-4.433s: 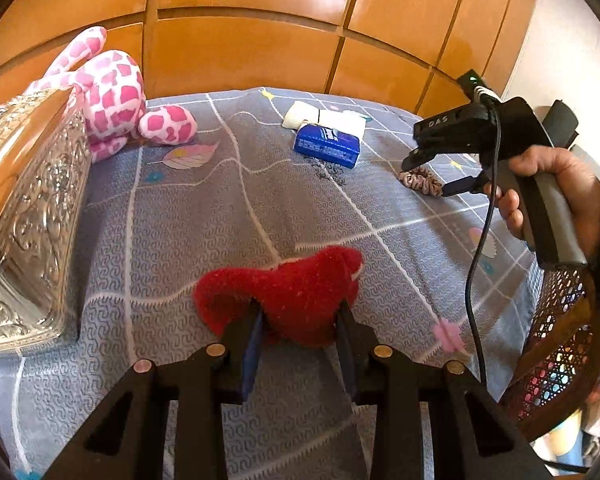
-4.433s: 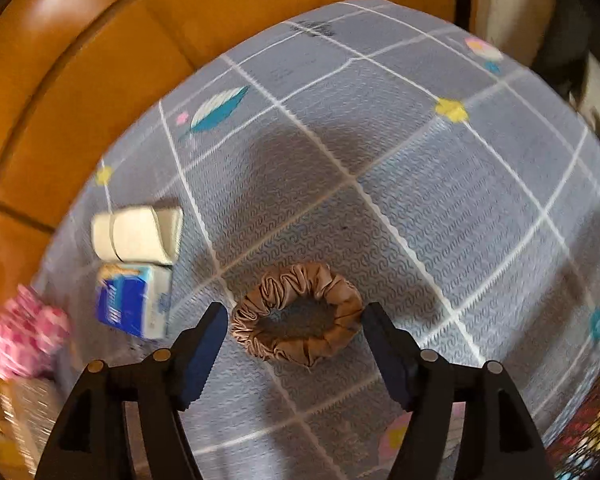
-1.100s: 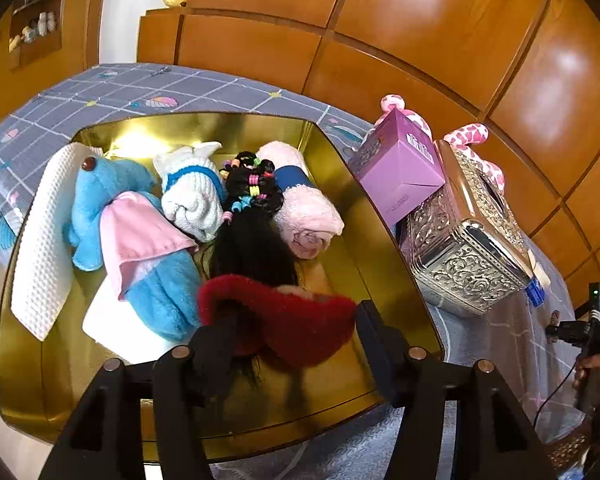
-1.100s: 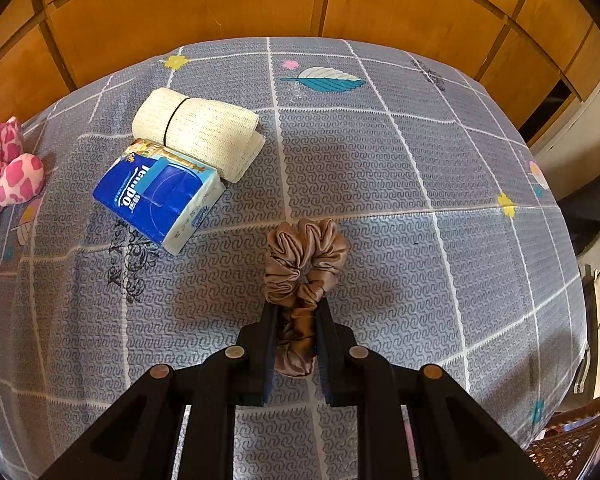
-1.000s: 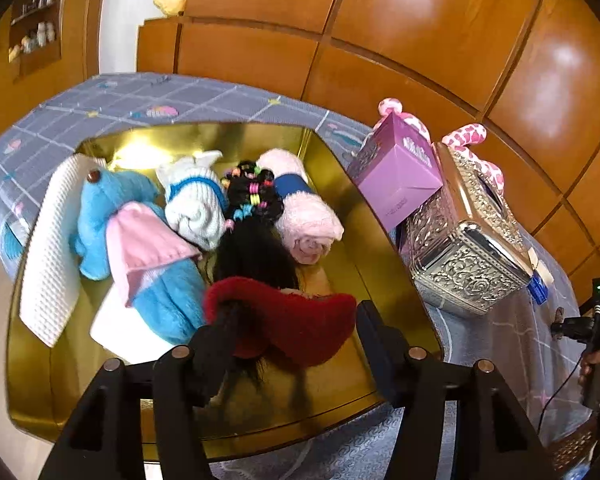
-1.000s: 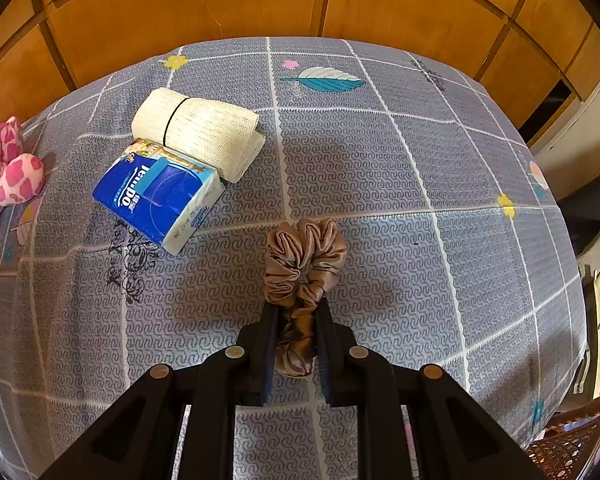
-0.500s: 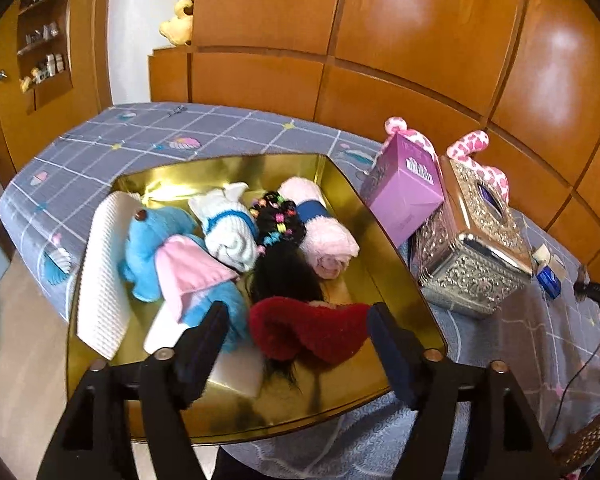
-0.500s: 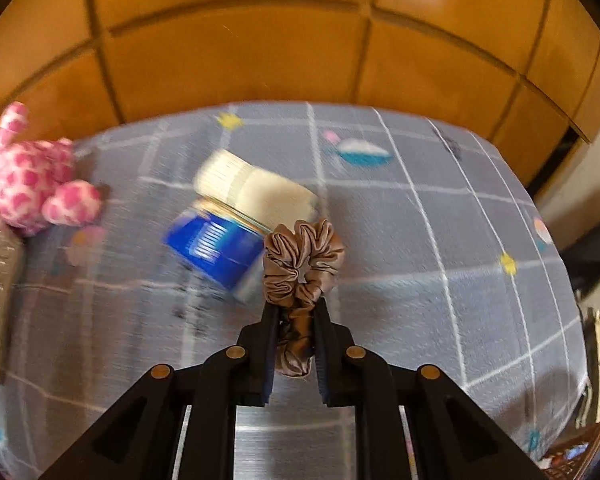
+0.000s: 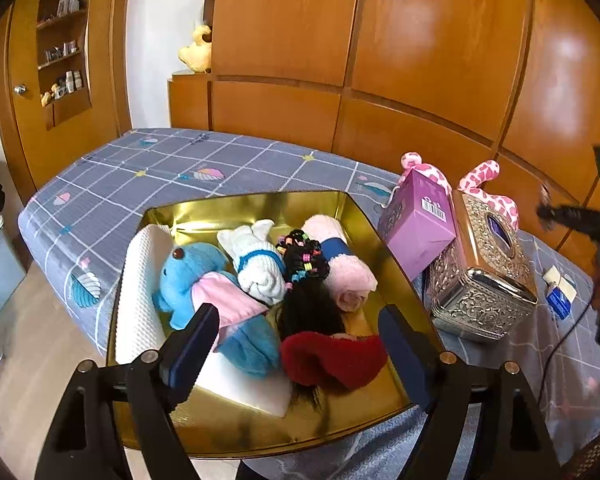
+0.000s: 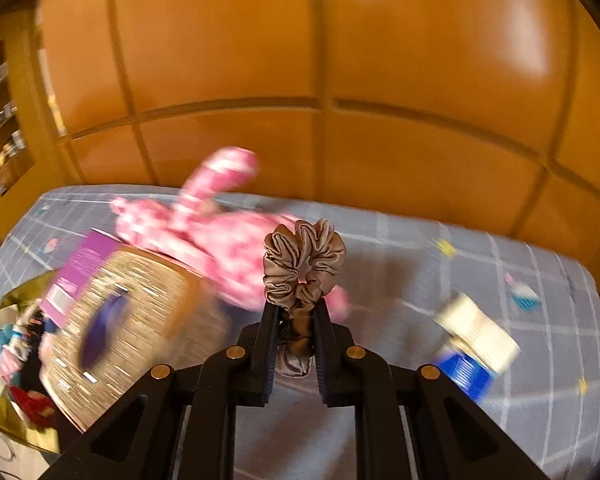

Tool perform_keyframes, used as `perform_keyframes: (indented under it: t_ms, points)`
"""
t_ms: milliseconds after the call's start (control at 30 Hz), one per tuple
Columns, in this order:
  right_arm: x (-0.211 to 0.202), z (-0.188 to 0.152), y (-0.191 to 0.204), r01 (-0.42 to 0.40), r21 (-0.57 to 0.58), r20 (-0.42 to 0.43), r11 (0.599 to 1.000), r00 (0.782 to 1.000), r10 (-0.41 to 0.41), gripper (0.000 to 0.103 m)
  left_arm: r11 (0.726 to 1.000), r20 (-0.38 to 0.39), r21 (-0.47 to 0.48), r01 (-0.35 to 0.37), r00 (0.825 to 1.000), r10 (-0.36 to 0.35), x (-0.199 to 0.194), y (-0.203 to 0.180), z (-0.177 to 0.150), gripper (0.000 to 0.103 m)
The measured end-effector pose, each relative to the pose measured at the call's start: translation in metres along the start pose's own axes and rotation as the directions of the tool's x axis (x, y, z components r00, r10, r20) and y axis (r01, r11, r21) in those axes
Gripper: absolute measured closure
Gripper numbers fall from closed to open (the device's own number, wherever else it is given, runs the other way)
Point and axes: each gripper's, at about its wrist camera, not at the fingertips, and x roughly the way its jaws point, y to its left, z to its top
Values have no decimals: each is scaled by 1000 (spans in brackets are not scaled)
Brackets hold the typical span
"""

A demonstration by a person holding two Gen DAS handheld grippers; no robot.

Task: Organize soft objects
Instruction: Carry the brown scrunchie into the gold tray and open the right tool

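Note:
My left gripper [image 9: 296, 332] hovers over the near end of a gold tray [image 9: 236, 428], its jaws opening wide. A red plush piece [image 9: 332, 360] lies in the tray between them, touched by neither pad. The tray also holds a blue plush elephant [image 9: 192, 272], a white rolled sock [image 9: 256, 268], a pink rolled towel [image 9: 344, 268], a black hairpiece [image 9: 302, 256] and a white towel [image 9: 140, 292]. My right gripper [image 10: 295, 312] is shut on a beige satin scrunchie [image 10: 304, 260], held in the air over the bed; the right wrist view is blurred.
A purple box [image 9: 418, 220] and an ornate silver tissue box [image 9: 484, 276] stand right of the tray, with a pink spotted plush [image 10: 220, 232] behind them. A blue tissue packet [image 10: 464, 368] and a cream roll [image 10: 480, 332] lie farther right. Wooden panels back the grey checked bedspread [image 9: 160, 168].
The left jaws spread wider and drew up and back, leaving the red plush piece in the tray. The right gripper lifted the scrunchie off the bed and swung left towards the tissue box.

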Motion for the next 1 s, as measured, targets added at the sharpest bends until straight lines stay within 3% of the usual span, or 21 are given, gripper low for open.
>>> perform_keyframes:
  t_ms: [167, 333, 700, 833, 1000]
  points:
    - [1, 21, 60, -99, -70, 34, 993, 994, 102, 88, 1000, 9, 9, -24, 1000, 24, -2, 0, 0, 21]
    - [-8, 20, 121, -224, -169, 26, 960, 972, 232, 88, 998, 11, 6, -56, 998, 56, -1, 2, -1, 21]
    - [-18, -40, 212, -441, -317, -133, 840, 897, 421, 88, 990, 43, -20, -139, 989, 140, -5, 14, 1, 11]
    - [-18, -64, 233, -486, -366, -188, 794, 874, 448, 88, 987, 56, -17, -161, 985, 162, -6, 15, 2, 9]
    - [-16, -84, 243, -512, -375, -232, 773, 859, 457, 88, 982, 63, -17, -190, 980, 191, -6, 15, 2, 6]
